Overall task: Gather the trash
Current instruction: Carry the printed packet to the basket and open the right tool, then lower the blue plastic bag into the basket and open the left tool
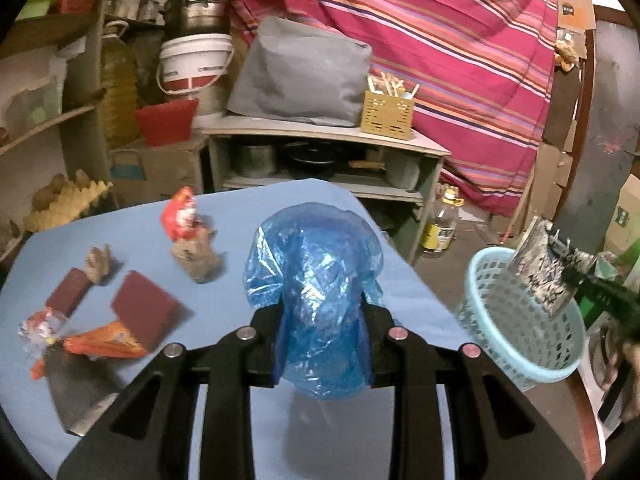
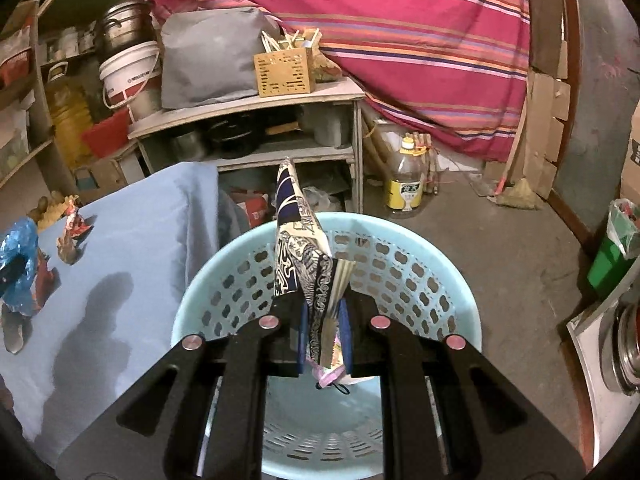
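My left tongs [image 1: 322,320] are clamped on a crumpled blue plastic bag [image 1: 316,280], which bulges up and out between the fingers and hangs above the table [image 1: 140,232] with its light blue cloth. My right tongs [image 2: 324,320] are closed on a flattened printed wrapper [image 2: 302,248], dark blue and cream with patterned edges, which stands up on edge between the pads. That wrapper sits directly over the mouth of the pale blue perforated basket [image 2: 400,268], and the basket stands just off the table's right edge.

From the left camera I can see the same basket [image 1: 516,320] to the right of the table, with the right tongs [image 1: 576,268] holding the wrapper [image 1: 540,272] above its rim.

Several pieces of trash lie on the table to the left of the blue bag: a red crumpled wrapper [image 1: 180,212] touching a brown crumpled lump [image 1: 198,258], a smaller brown scrap [image 1: 98,264], two dark red boxes [image 1: 142,308], one larger than the other, an orange snack packet [image 1: 104,344] partly under the larger box, and a clear wrapper with red print [image 1: 40,328] near the left edge. The left view is motion-blurred, so the print on these pieces is unreadable.
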Tool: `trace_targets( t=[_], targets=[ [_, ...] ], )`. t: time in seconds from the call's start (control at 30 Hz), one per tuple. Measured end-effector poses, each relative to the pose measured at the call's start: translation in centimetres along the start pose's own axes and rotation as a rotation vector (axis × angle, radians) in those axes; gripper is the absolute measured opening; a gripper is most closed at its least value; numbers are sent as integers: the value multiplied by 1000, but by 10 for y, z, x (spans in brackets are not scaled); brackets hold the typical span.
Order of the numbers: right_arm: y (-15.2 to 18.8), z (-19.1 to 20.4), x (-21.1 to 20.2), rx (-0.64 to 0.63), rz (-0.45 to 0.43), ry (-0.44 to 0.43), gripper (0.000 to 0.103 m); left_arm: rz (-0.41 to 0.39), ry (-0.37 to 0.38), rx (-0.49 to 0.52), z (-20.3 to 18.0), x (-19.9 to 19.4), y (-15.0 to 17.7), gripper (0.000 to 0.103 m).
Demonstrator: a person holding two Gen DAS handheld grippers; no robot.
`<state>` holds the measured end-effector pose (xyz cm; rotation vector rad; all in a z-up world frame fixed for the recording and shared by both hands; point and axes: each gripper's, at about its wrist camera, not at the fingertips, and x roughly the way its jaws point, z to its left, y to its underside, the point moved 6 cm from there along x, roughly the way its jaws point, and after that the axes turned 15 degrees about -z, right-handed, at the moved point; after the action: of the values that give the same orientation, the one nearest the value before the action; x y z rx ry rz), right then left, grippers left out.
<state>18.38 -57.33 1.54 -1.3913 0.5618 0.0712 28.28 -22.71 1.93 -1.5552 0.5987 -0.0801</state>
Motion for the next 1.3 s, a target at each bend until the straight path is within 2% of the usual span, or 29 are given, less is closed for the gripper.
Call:
trace_targets(
  t=[0.1,0.23,0.3,0.33,0.4,0.5,0.7,0.93,1.0,1.07,1.1,1.3],
  targets=[
    [1,-5,1,14,14,6,15,0,25,16,-20,5,-1,28],
    [6,-9,2,3,35,9,23,-12,67,33,-55,11,-6,28],
    [6,-14,1,5,35,20,45,-13,85,51,-72,15,-7,28],
    [5,-17,0,16,26,14,48,-14,93,63,-82,18,-8,28],
    [2,-19,-3,28,13,5,61,-13,114,72,-98,24,-10,28],
    [-3,-28,-12,22,-22,37,80,0,151,78,-122,31,-7,28],
    [-11,-55,-28,84,-81,103,89,51,235,62,-169,52,5,28],
    [-13,-86,-35,157,-97,131,89,121,290,69,-206,82,26,30],
    [-13,-90,-35,169,-98,134,89,144,306,68,-212,88,30,37],
    [-12,-91,-34,177,-96,131,89,131,283,68,-212,88,30,69],
    [-12,-92,-32,178,-94,130,89,117,272,66,-211,87,29,75],
    [-12,-88,-27,168,-85,132,89,121,244,66,-193,86,27,78]
  ],
)
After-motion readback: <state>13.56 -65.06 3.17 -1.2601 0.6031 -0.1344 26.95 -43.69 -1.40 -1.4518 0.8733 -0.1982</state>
